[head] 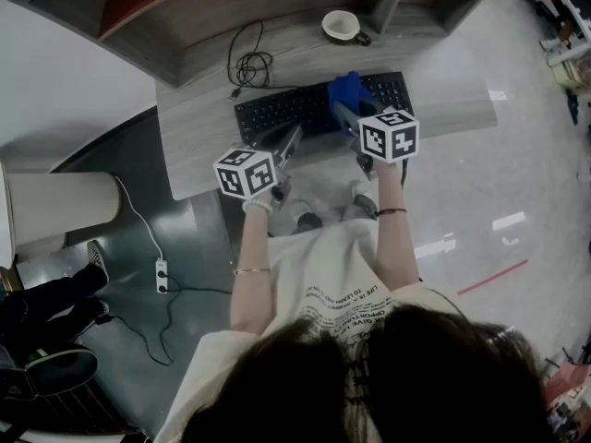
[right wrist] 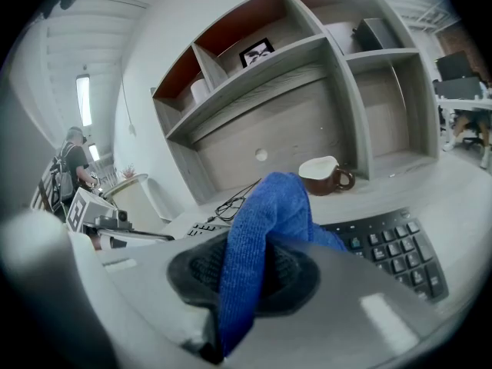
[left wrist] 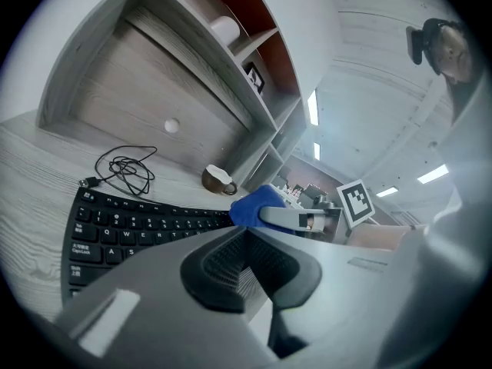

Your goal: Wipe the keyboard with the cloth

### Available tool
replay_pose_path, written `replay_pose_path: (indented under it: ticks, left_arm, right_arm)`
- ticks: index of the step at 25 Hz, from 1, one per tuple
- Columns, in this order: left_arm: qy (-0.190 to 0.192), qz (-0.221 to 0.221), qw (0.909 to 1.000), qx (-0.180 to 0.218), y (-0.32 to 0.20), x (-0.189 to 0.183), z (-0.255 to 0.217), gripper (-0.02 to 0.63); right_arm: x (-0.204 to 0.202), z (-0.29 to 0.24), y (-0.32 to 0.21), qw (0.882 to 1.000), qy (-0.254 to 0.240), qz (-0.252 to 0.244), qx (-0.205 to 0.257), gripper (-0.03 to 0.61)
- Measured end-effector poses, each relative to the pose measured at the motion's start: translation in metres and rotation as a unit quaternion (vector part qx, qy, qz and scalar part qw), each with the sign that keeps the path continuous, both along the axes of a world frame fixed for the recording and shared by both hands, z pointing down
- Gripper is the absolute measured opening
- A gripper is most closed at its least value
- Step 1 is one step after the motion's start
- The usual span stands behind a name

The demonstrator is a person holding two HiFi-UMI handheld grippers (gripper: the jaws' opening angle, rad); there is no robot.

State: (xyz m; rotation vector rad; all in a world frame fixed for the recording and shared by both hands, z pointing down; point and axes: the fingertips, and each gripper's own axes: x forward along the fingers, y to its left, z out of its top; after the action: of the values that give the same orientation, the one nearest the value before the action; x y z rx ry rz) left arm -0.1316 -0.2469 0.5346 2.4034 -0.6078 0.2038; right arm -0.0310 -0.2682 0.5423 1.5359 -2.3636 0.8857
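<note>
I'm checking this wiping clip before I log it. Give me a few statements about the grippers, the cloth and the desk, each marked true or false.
1. The right gripper is shut on the blue cloth. True.
2. The left gripper grips a second cloth. False: its jaws are together with nothing between them.
3. The brown cup stands on the black keyboard. False: it stands on the desk behind the keyboard, apart from it.
4. A coiled black cable lies on the desk behind the keyboard's left part. True.
</note>
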Motion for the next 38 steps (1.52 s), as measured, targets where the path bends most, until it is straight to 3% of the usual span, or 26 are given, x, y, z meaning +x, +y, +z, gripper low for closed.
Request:
replay_pose_path:
  ticks: [38]
  left_arm:
    - [-0.005, -0.05, 0.9987, 0.004, -0.011, -0.078, 0.002, -0.003]
  right_arm:
    - [-0.071, 0.0, -0.021, 0.999, -0.014, -0.03, 0.008, 0.06]
